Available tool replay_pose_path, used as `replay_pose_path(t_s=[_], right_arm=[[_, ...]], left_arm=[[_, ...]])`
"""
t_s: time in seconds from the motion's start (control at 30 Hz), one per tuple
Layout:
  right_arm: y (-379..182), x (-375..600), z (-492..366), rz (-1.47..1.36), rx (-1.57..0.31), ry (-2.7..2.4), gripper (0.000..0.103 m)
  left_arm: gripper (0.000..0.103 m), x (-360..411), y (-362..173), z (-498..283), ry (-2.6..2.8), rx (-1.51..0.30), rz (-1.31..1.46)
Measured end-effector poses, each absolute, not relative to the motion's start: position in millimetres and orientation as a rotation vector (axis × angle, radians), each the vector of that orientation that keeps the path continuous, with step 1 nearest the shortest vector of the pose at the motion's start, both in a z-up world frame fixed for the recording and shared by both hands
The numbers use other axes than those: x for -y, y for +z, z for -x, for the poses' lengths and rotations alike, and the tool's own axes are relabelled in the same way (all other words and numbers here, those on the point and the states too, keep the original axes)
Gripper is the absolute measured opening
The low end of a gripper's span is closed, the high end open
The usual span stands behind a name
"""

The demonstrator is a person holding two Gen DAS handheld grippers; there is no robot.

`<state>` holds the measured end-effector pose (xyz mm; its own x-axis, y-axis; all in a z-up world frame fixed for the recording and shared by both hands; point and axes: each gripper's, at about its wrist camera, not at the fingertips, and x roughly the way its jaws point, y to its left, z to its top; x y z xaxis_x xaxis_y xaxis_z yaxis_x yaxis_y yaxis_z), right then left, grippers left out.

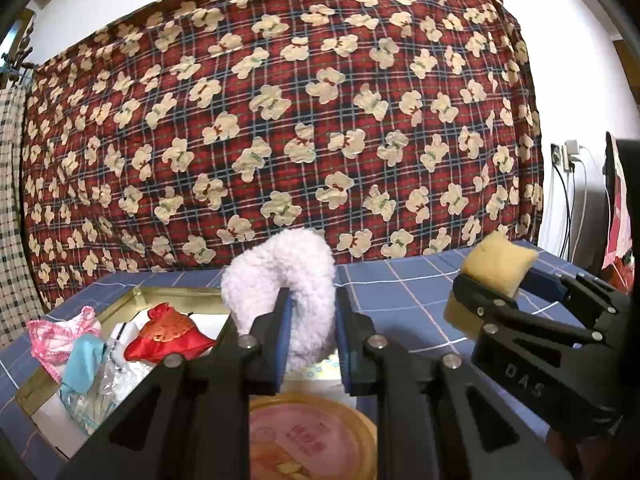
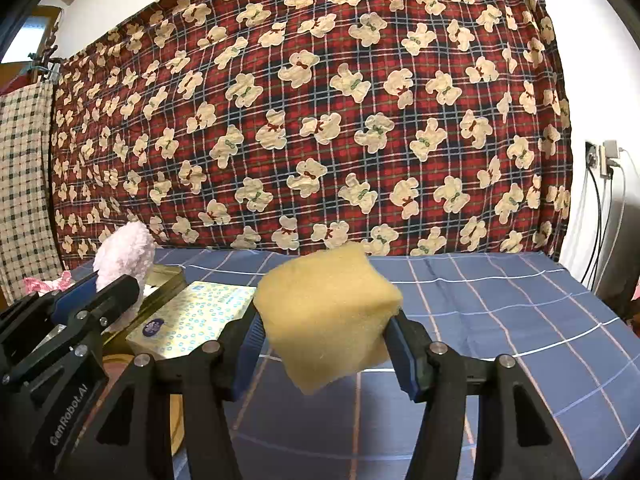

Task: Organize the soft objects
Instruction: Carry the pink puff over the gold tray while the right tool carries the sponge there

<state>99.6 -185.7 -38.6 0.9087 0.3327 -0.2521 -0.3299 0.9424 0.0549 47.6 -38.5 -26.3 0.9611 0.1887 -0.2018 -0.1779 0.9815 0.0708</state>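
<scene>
Left wrist view: your left gripper [image 1: 310, 312] jaws pinch the white fluffy toy [image 1: 280, 276]; at 3 o'clock, right gripper [image 2: 326, 344] jaws clamp the yellow sponge [image 2: 328, 316].

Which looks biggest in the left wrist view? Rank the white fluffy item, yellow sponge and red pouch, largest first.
1. white fluffy item, though it sits nearest the camera, which inflates it.
2. and 3. red pouch and yellow sponge look about alike; the sponge is partly hidden by the right gripper, so no ranking.
</scene>
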Motion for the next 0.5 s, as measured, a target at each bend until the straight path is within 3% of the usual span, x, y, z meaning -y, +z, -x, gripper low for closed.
replay_pose_path(t_s=[0.5], right_arm=[[-40, 159, -105, 0.0, -0.29, 0.394, 0.059]], left_arm=[[0.018, 11, -22, -38, 0.183, -0.201, 0.009]])
